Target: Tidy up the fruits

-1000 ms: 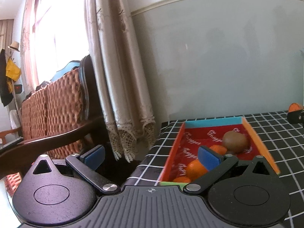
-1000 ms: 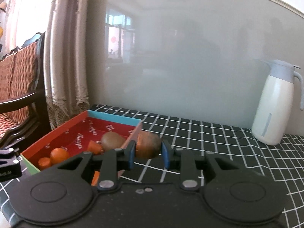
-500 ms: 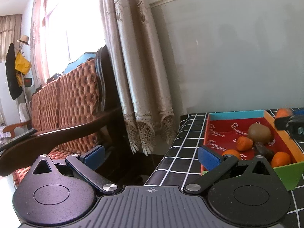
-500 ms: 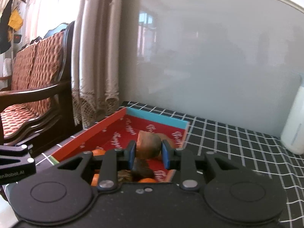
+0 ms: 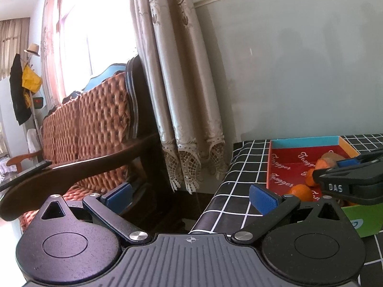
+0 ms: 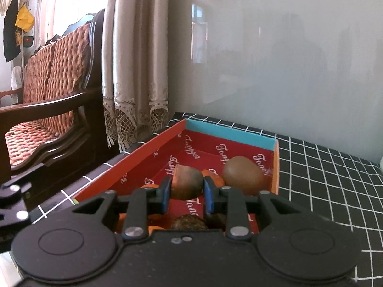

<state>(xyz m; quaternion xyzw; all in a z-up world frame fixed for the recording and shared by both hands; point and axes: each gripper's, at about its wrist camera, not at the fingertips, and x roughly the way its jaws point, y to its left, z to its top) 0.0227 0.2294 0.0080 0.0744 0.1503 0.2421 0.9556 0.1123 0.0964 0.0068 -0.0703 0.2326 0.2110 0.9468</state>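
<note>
Seen from the left wrist, the left gripper [image 5: 191, 195] has its jaws spread wide with nothing between them, held off the near-left corner of the desk [image 5: 241, 167], whose cover is black with a white grid. Past its right finger sits the box [image 5: 308, 141], red inside with a teal far wall, an orange right wall and a green near wall. Small oranges [image 5: 299, 191] lie near its front. The right gripper [image 5: 344, 162] reaches in from the right edge above the box, a brown fruit at its tips. Left of the desk hang beige lace-edged curtains [image 5: 186, 95], and beyond them stands a wooden sofa [image 5: 95, 124] with woven cushions.

From the right wrist, the right gripper's jaws are closed on a brown cut fruit [image 6: 186, 183], held above the box's red floor, which bears white script lettering. A whole kiwi [image 6: 243, 175] rests just right of it near the orange wall, with an orange piece [image 6: 210, 175] behind. A dark rough fruit [image 6: 189, 223] lies below the jaws, partly hidden by the gripper body.
</note>
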